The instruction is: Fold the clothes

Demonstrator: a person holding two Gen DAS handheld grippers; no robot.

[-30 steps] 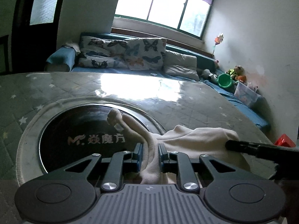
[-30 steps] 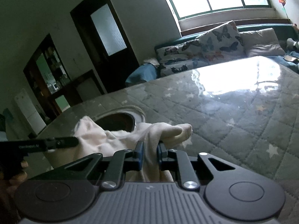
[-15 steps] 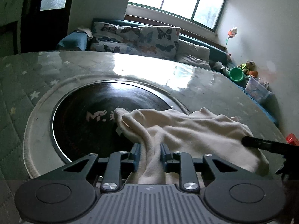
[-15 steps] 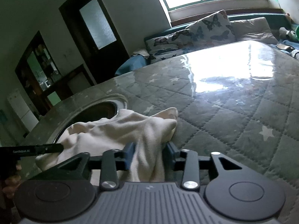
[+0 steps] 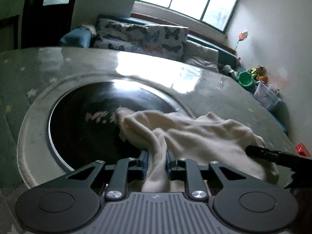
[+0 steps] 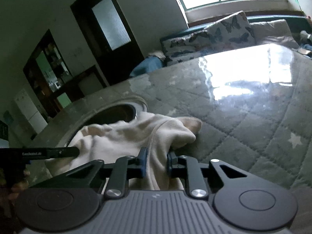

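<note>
Pinching one cream garment [image 5: 195, 136] from two ends, both grippers hold cloth between narrowed jaws.

The left gripper [image 5: 157, 160] clamps a fold that rises between its fingers; the rest spreads ahead and to its right, over the dark round inset [image 5: 81, 128] and quilted table cover [image 6: 253, 132]. The right gripper [image 6: 156, 160] grips another bunched edge, with the cloth lying ahead and to its left.

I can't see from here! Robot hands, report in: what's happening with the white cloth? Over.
Left gripper shut on the cream cloth. Right gripper shut on it too. Cloth bunched, unfolded, draped partly over the dark round inset. Nothing in the way.
</note>
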